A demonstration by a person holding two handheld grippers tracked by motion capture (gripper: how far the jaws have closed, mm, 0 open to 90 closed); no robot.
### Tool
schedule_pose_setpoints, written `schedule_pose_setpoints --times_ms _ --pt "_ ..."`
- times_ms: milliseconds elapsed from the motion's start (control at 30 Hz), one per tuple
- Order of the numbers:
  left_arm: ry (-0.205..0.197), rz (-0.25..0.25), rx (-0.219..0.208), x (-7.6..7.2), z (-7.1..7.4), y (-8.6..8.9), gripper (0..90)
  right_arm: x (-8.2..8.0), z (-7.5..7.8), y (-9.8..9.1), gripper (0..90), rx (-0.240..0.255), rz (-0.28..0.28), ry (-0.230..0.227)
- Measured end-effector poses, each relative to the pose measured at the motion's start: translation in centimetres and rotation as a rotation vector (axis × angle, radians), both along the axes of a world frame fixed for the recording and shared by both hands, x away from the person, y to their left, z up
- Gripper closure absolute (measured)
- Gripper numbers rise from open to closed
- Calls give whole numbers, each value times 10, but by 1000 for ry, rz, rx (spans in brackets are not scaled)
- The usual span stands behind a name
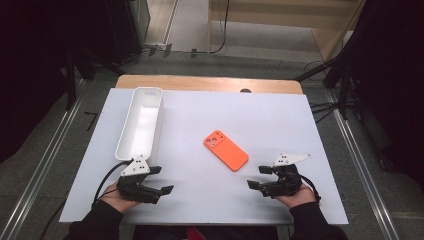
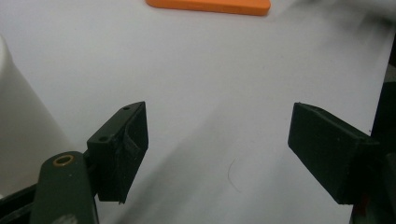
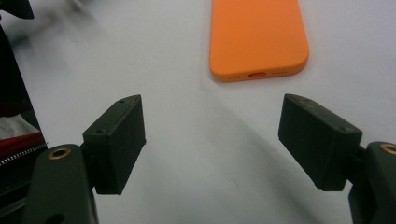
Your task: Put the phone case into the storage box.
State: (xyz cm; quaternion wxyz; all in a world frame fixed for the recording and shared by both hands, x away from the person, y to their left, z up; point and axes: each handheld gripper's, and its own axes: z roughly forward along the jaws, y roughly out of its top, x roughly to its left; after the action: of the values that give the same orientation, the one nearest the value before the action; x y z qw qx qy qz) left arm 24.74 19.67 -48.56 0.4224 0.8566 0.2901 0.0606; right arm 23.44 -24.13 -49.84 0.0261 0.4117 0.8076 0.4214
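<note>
looking over the white surface (image 1: 200, 200), we find no brand, label or writing that we can read on anything. we see the orange phone (image 1: 226, 150) lying flat, camera side up, a little right of the surface's middle. its long axis runs on a slant: the camera end points toward the far left corner, the port end toward the near right corner. in the right gripper view the port end faces the jaws, with a slot and small holes along that edge.

we hold the left gripper (image 1: 161, 180) near the near left corner, its jaws spread apart with only bare surface between them. we hold the right gripper (image 1: 260, 177) near the near edge toward the right corner, jaws likewise spread and gripping nothing, with the phone just beyond them and apart from them.

we see the long white tray (image 1: 123, 139) along the left edge, its long axis running from near to far, just beyond the left gripper.
</note>
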Motion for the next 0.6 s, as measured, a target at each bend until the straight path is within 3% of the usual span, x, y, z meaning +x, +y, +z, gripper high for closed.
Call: schedule_pose_setpoints --times_ms 333,600 --pt "4 1 17 1 0 -3 200 -2 -1 0 215 -16 9 2" --pt "45 -9 30 3 1 -3 200 -3 0 -3 215 -17 -9 3"
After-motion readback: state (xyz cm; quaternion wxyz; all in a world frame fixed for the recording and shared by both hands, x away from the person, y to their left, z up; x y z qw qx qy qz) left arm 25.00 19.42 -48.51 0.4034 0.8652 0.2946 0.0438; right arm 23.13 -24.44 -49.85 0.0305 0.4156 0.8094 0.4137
